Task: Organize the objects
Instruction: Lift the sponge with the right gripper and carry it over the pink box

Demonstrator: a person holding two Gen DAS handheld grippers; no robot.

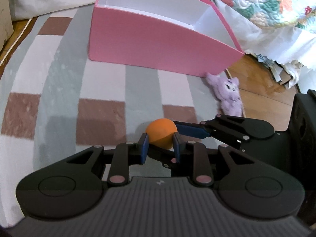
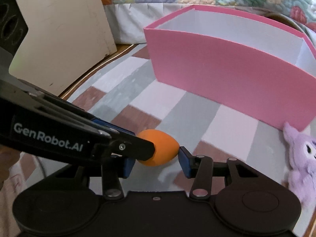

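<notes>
The orange ball (image 1: 161,133) sits pinched between the blue pads of the left gripper (image 1: 160,147), whose jaws are closed on it from both sides, so the ball is held just above the striped blanket (image 1: 59,90) near its front part. The right gripper (image 2: 156,162) comes in from the ball's other side: one blue pad touches the ball's end and the ball lies between its jaws, but the second pad is hidden behind the left gripper's finger, so whether it truly clamps cannot be told. In the right wrist view the ball looks egg-shaped, with its long axis running across between the right gripper's pads. The left hand holds it and is the nearer one; the likely move is to carry the ball straight ahead and up into the pink box (image 1: 158,43), which stands open-topped farther back on the blanket. Its near wall is tall, so the ball must clear the rim. A purple plush toy (image 1: 230,94) lies at the box's near right corner, at the blanket's right edge, aside from the direct path. Beyond are a flowered quilt (image 1: 266,2) and wooden floor (image 1: 266,83).
</notes>
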